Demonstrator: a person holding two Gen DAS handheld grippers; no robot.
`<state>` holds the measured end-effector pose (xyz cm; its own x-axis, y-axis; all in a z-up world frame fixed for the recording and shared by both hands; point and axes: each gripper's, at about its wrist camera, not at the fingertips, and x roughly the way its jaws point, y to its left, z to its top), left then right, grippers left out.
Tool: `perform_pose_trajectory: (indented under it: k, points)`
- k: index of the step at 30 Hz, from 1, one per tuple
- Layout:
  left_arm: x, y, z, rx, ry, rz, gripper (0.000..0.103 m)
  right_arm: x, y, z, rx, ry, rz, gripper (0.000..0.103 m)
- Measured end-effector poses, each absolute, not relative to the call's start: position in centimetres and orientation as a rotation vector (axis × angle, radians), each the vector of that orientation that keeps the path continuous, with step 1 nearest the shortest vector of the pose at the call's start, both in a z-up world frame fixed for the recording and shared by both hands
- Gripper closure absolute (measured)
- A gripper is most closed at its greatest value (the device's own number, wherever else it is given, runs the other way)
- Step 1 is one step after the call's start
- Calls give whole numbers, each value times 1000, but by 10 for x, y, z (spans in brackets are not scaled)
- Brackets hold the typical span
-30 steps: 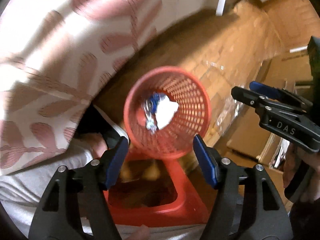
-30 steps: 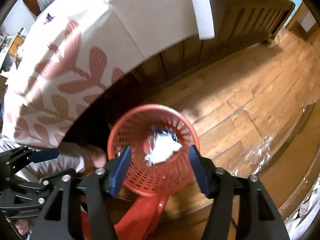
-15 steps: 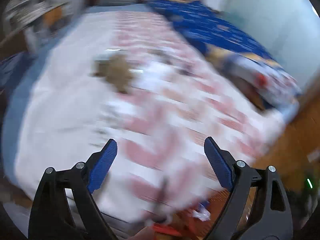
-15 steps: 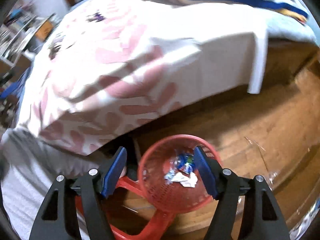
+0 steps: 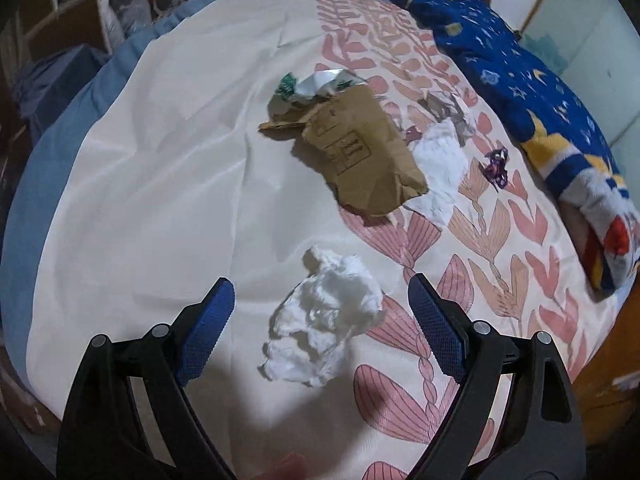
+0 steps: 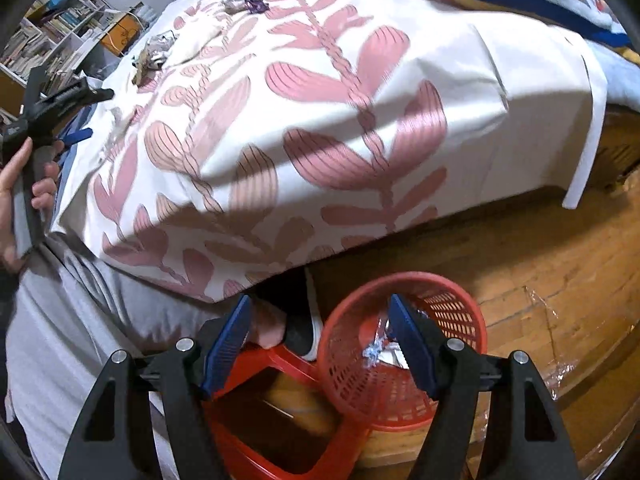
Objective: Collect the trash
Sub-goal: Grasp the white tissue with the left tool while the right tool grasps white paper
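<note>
In the left wrist view my left gripper (image 5: 320, 312) is open over the bed, its jaws on either side of a crumpled white tissue (image 5: 324, 332) lying on the leaf-patterned sheet (image 5: 160, 184). Farther off lie a torn brown cardboard piece (image 5: 360, 152), a second white tissue (image 5: 440, 168), a green-and-silver wrapper (image 5: 312, 84) and a small purple wrapper (image 5: 496, 164). My right gripper (image 6: 320, 340) is open and empty above the floor, by a red mesh basket (image 6: 460, 312) that holds wrappers and paper (image 6: 380, 352). The left gripper (image 6: 76, 116) also shows at the far left there.
A blue patterned blanket (image 5: 540, 100) lies along the bed's right side. A red plastic stool (image 6: 280, 432) stands under my right gripper beside the basket. The wooden floor (image 6: 560, 272) has clear plastic film on it. Bookshelves (image 6: 48, 40) stand behind the bed.
My left gripper has swung from over the red basket up to the bed and now frames the near tissue. My right gripper has pulled back and tilted up; the basket sits lower in its view.
</note>
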<state>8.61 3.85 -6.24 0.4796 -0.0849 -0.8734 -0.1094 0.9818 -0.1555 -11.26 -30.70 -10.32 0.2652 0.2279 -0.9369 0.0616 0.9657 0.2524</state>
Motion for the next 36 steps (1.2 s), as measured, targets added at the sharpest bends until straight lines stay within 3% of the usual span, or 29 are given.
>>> perform_pose_trajectory:
  k: [7, 8, 10, 12, 14, 16, 18, 24, 31, 36]
  points:
    - [81, 27, -54, -139, 1018, -31, 16, -101, -304, -87, 258, 1277, 136, 32]
    - [82, 27, -55, -145, 1020, -32, 20, -101, -303, -86, 257, 1276, 137, 32]
    - [84, 29, -58, -150, 1033, -25, 35, -101, -303, -85, 261, 1277, 139, 32]
    - [87, 30, -63, -155, 1053, -17, 59, -102, -304, -85, 267, 1278, 139, 32]
    - [89, 33, -69, -177, 1071, -19, 77, -103, -304, -86, 269, 1282, 139, 32]
    - [91, 35, -72, -200, 1080, -24, 83, -104, -304, -87, 272, 1283, 139, 32]
    - [91, 36, -73, -203, 1078, -27, 97, -104, -305, -86, 272, 1282, 138, 32]
    - [82, 51, -60, -302, 1020, -60, 101, -102, -307, -79, 271, 1263, 138, 32]
    - [39, 100, -11, -467, 831, -61, 101, -87, -299, -60, 264, 1214, 172, 28]
    - [21, 108, -3, -457, 839, -66, 101, -49, -276, -50, 259, 1165, 236, 28]
